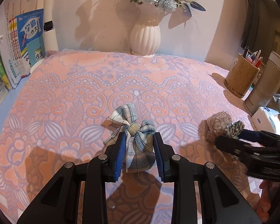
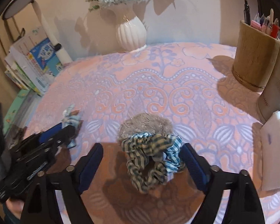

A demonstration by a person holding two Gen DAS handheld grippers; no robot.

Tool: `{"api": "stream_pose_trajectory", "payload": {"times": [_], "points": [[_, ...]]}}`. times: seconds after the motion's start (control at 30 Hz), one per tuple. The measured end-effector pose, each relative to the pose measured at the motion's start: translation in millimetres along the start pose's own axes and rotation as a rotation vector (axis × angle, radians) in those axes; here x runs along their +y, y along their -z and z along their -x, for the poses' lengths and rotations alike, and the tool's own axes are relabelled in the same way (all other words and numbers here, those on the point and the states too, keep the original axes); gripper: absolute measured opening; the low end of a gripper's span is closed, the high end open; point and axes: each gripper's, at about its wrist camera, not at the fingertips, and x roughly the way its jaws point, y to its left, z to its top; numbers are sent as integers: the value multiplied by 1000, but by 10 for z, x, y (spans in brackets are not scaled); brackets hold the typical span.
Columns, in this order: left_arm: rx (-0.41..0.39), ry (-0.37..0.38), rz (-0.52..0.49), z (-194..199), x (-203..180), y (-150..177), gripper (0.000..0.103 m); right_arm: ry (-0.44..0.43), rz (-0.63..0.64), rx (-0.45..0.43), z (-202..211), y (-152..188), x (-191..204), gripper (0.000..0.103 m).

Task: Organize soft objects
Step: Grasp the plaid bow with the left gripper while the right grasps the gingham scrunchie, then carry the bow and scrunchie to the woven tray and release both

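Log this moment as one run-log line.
left tongs: shut on plaid bow | right tongs: open around striped scrunchies | fuzzy scrunchie: on blanket

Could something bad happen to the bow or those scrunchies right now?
Maybe. The left gripper pinches the plaid bow only by its lower part, so it might slip out if lifted fast. The right gripper has its jaws wide open around the striped scrunchie, with the checked scrunchie and fuzzy scrunchie bunched against it, so closing could grab several at once.
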Motion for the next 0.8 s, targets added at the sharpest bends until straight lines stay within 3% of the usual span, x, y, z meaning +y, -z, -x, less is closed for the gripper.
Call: {"api": "stream_pose_trajectory", "payload": {"times": [0.03, 0.07, 0.13, 0.27, 0.47, 0.8], "points": [[0, -1, -2, -2, -2, 0, 27, 42, 21, 11, -32, 4, 17, 48], [0, -4, -4, -2, -6, 1, 27, 44, 26, 3, -12, 9, 23, 46], [-6, -14, -11, 9, -18, 2, 27, 34, 17, -8, 70, 25, 5, 32], [-17, -27, -43, 74, -113, 4, 27, 4, 10, -61, 388, 88, -12, 32], [-73, 77, -42, 441, -420, -81, 27, 18, -27, -144, 939, 124, -171, 32], [-181, 261, -256, 1101, -1647, -234, 27, 116, -145, -272, 1856, 339, -884, 32]]}}
